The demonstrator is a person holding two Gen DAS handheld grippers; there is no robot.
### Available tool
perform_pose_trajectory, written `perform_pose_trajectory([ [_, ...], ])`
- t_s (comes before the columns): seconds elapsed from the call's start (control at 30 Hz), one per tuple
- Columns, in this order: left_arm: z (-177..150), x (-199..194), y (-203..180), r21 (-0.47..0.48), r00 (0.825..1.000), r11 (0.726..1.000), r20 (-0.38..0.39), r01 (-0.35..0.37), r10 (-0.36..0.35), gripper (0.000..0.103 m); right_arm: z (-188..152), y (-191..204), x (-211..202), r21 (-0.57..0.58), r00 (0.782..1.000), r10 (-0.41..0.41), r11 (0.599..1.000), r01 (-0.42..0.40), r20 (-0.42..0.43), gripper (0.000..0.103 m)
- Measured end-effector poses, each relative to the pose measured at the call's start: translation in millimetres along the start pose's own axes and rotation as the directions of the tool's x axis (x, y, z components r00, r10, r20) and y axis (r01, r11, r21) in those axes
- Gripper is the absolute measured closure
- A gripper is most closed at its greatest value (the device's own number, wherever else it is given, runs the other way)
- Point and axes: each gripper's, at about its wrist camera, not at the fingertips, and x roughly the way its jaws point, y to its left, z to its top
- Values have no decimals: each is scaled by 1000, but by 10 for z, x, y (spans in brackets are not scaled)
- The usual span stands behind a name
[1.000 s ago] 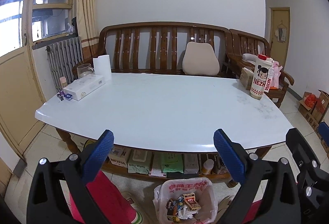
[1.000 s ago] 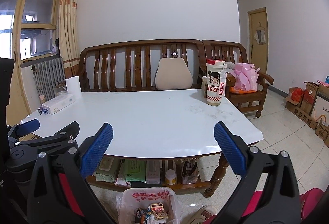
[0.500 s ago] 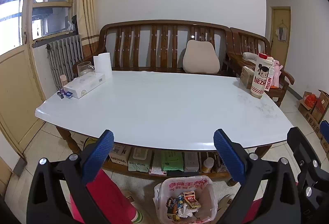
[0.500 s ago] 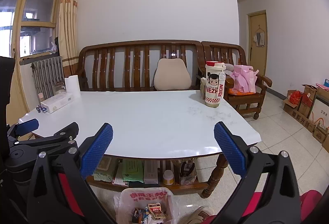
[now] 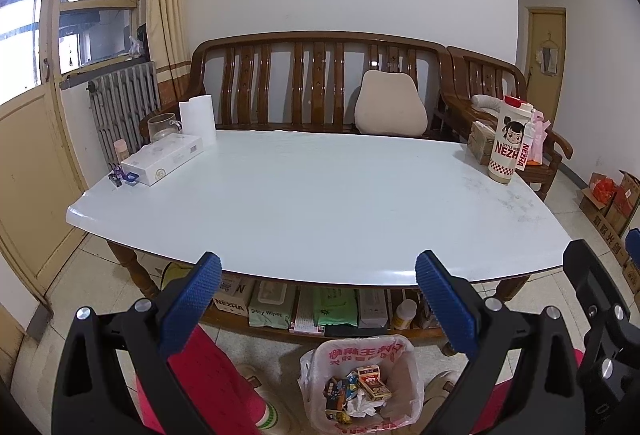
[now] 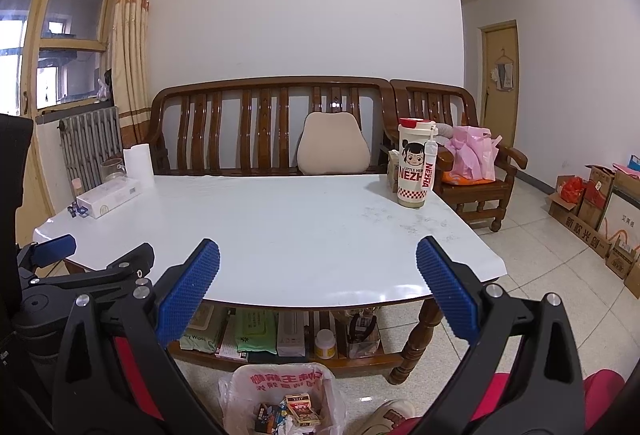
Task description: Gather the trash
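A bin lined with a white plastic bag (image 5: 362,351) stands on the floor in front of the table and holds several small cartons and wrappers (image 5: 360,393); it also shows in the right wrist view (image 6: 280,379). My left gripper (image 5: 318,293) is open and empty, held above the bin at the table's near edge. My right gripper (image 6: 318,289) is open and empty beside it, to its right. The white table (image 5: 320,203) shows no loose trash.
On the table stand a white box (image 5: 162,159), a paper roll (image 5: 197,119), a glass jug (image 5: 162,126) and a tall NEZHA cup (image 5: 511,139). A wooden bench (image 5: 320,83) stands behind. The shelf under the table holds wipes packs (image 5: 270,305). Cardboard boxes (image 6: 596,211) stand at the right wall.
Both grippers have tilted slightly upward and drawn back a little, so the table and bin sit lower in both views. Both stay open and empty.
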Motion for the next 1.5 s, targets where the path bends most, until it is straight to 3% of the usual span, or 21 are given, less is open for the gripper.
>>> perform_pose_trajectory([
  [1.5,-19,22,69,14,1000,1000,1,-6,6,8,-12,31,31,-4,1000,9,1000,-9,-5,7],
])
